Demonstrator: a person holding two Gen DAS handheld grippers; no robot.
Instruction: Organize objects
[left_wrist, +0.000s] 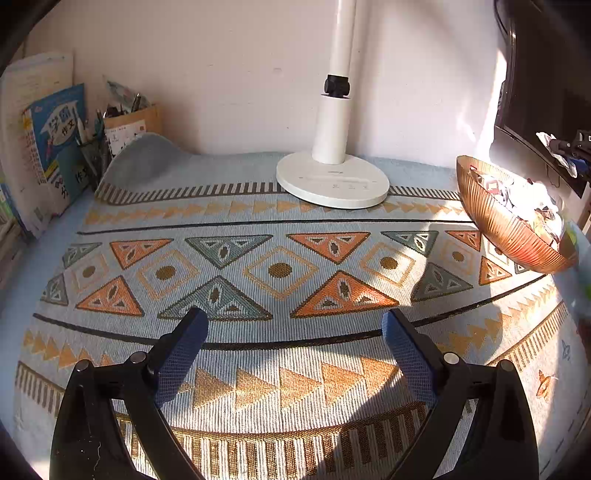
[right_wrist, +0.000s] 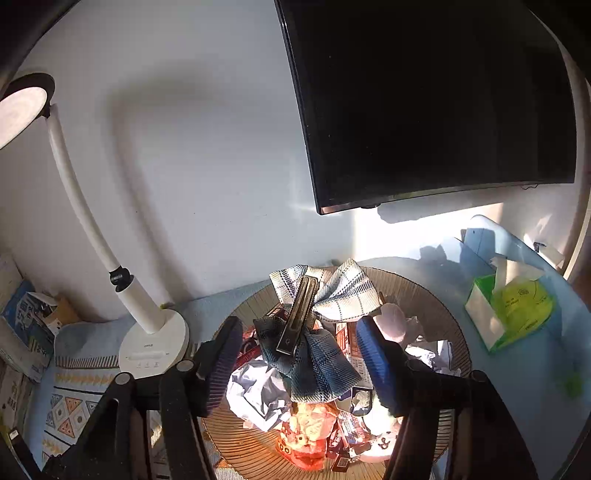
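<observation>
Left claw (left_wrist: 293, 343) open, empty; right claw (right_wrist: 299, 354) open, angled downward.

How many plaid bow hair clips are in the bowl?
1. The plaid bow hair clip lies on top of the pile in the ribbed bowl, between the open fingers of the right hand-held gripper; others may be buried underneath.

One lamp (left_wrist: 334, 173) — one bowl (left_wrist: 491, 221)

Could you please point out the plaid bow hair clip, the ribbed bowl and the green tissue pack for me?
plaid bow hair clip (right_wrist: 301, 314): right wrist view, on its metal clip bar.
ribbed bowl (right_wrist: 436, 310): right wrist view, on its bare inner wall.
green tissue pack (right_wrist: 524, 306): right wrist view, on its green top.
</observation>
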